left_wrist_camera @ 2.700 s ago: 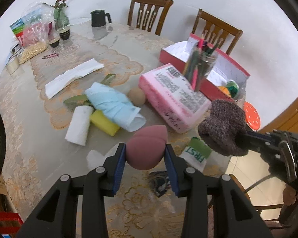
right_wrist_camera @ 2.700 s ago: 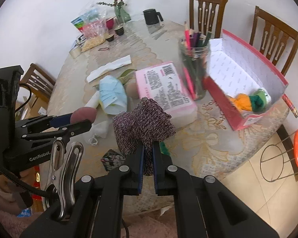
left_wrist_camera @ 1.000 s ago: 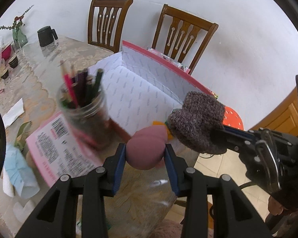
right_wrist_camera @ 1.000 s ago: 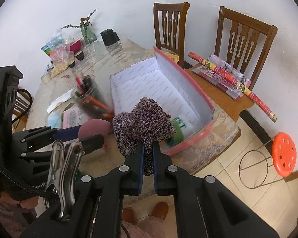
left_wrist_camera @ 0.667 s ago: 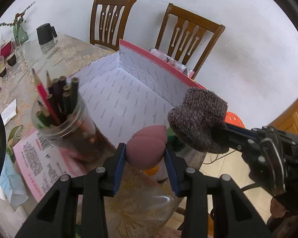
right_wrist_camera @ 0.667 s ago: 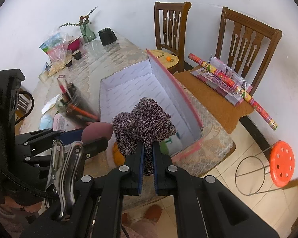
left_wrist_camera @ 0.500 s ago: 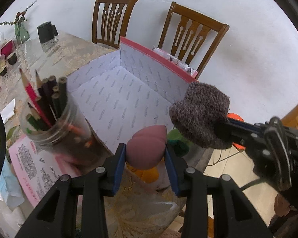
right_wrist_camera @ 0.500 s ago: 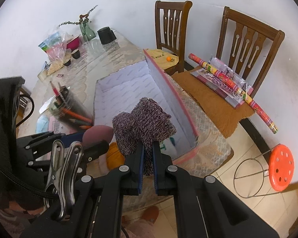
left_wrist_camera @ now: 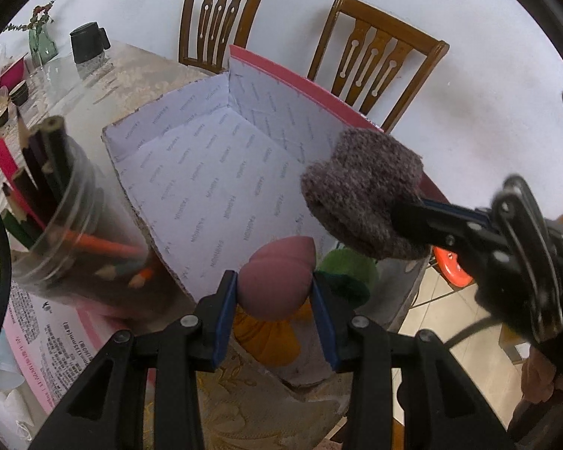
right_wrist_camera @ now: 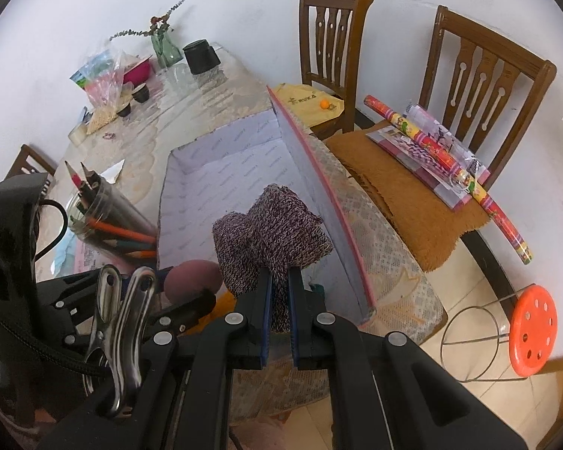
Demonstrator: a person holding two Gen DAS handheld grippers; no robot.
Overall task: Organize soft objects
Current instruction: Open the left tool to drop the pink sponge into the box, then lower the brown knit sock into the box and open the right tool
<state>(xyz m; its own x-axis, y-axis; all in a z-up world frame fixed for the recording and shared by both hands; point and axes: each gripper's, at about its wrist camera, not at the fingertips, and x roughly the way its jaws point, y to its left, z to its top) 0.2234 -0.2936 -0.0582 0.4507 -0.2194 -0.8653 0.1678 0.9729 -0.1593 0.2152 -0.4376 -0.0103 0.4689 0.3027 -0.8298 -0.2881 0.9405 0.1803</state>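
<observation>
My left gripper [left_wrist_camera: 274,292] is clamped on the pink sponge [left_wrist_camera: 277,277], blue pads pressing its two flanks so the pointed end sticks out ahead of my fingertips. My right gripper [right_wrist_camera: 279,292] is nearly shut on the knitted sock [right_wrist_camera: 272,225], pinching a fold while the bulk bunches up above the pads.

Both loads hang over the near end of the open box [left_wrist_camera: 221,172], which sits at the tabletop's edge nearest the two chairs. Seen from the left wrist, the sponge is just above the box's near wall, with a green piece [left_wrist_camera: 347,266] and an orange piece [left_wrist_camera: 266,333] already lying in that near end below it. The sock is to the right of the sponge, over the wall on the chair side.

I judge this the carry-and-drop step: both soft things are over the box but not yet released. Next I should lower each a little past the rim, then spread the pads and let them fall onto the bare floor of the box, keeping clear of the pencil jar [left_wrist_camera: 60,225] just beside the box's left wall.
</observation>
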